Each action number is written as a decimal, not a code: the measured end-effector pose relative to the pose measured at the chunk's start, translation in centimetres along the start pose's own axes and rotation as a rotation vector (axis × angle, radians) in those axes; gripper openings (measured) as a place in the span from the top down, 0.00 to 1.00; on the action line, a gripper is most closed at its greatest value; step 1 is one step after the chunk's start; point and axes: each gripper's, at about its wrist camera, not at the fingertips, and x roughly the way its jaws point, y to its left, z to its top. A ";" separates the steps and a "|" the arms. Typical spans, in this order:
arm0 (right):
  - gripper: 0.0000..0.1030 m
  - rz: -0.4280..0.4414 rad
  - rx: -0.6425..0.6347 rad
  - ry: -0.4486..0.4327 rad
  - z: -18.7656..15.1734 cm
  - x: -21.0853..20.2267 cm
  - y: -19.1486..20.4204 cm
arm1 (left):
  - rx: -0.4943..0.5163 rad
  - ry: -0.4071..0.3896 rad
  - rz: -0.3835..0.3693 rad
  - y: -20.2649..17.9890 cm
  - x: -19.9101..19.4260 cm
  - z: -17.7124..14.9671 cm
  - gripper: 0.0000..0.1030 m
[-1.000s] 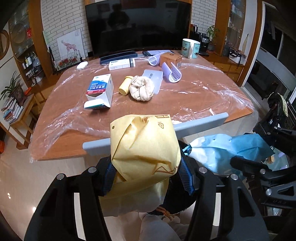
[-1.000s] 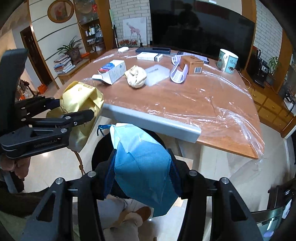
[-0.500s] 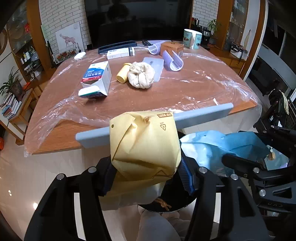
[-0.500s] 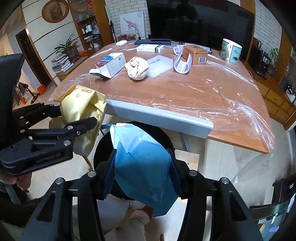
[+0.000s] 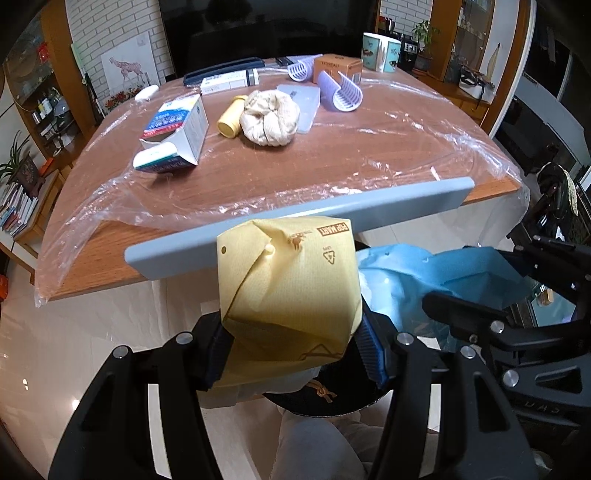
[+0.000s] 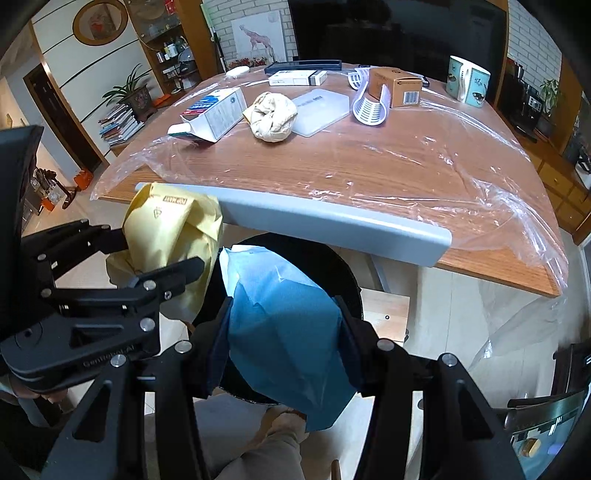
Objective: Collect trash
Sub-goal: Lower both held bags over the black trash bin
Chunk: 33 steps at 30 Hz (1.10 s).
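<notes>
Table (image 5: 332, 166), wood under clear plastic sheet (image 5: 461, 147), holds box (image 5: 177, 136), cloth wad (image 5: 269, 118), mug (image 5: 380, 55); TV (image 5: 266, 29) and brick wall behind. Left gripper (image 5: 295, 343) clamps yellow bag (image 5: 291, 280), right gripper (image 6: 284, 350) clamps blue bag (image 6: 284, 332), both above black bin (image 6: 347, 280) by table edge.

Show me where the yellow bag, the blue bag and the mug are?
yellow bag (image 5: 288, 280): left wrist view, middle of its crumpled front.
blue bag (image 6: 284, 332): right wrist view, centre of its front, between the claw's fingers.
mug (image 6: 468, 82): right wrist view, its side.

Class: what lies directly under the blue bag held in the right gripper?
Under the blue bag, a round black bin shows, with the person's trouser leg lower down. The bin's contents are hidden.
</notes>
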 end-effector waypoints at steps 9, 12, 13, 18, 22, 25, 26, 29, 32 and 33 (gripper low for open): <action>0.50 -0.007 0.013 0.018 0.2 0.9 -0.6 | 0.013 0.049 -0.013 -0.3 1.7 -0.2 0.42; 0.50 -0.006 0.018 0.030 0.1 1.4 -0.8 | 0.013 0.069 -0.023 -0.2 2.3 -0.3 0.42; 0.50 -0.005 0.020 0.033 0.1 1.5 -0.9 | 0.014 0.072 -0.025 -0.1 2.4 -0.3 0.42; 0.50 -0.003 0.024 0.051 0.0 2.4 -1.2 | 0.013 0.097 -0.032 0.1 3.2 -0.4 0.42; 0.50 -0.015 0.020 0.061 0.1 3.0 -1.2 | 0.003 0.117 -0.040 0.3 3.8 -0.4 0.42; 0.50 -0.024 0.020 0.066 0.3 3.4 -1.2 | 0.000 0.128 -0.043 0.4 4.2 -0.4 0.42; 0.50 -0.025 0.022 0.067 0.3 3.6 -1.3 | -0.002 0.131 -0.044 0.4 4.4 -0.3 0.42; 0.50 -0.034 0.028 0.071 0.5 4.1 -1.4 | -0.007 0.141 -0.048 0.5 4.8 -0.5 0.42; 0.50 -0.040 0.029 0.076 0.6 4.6 -1.4 | -0.009 0.149 -0.051 0.4 5.0 -0.6 0.42; 0.50 -0.042 0.028 0.077 0.7 4.8 -1.4 | -0.009 0.151 -0.051 0.4 5.1 -0.5 0.42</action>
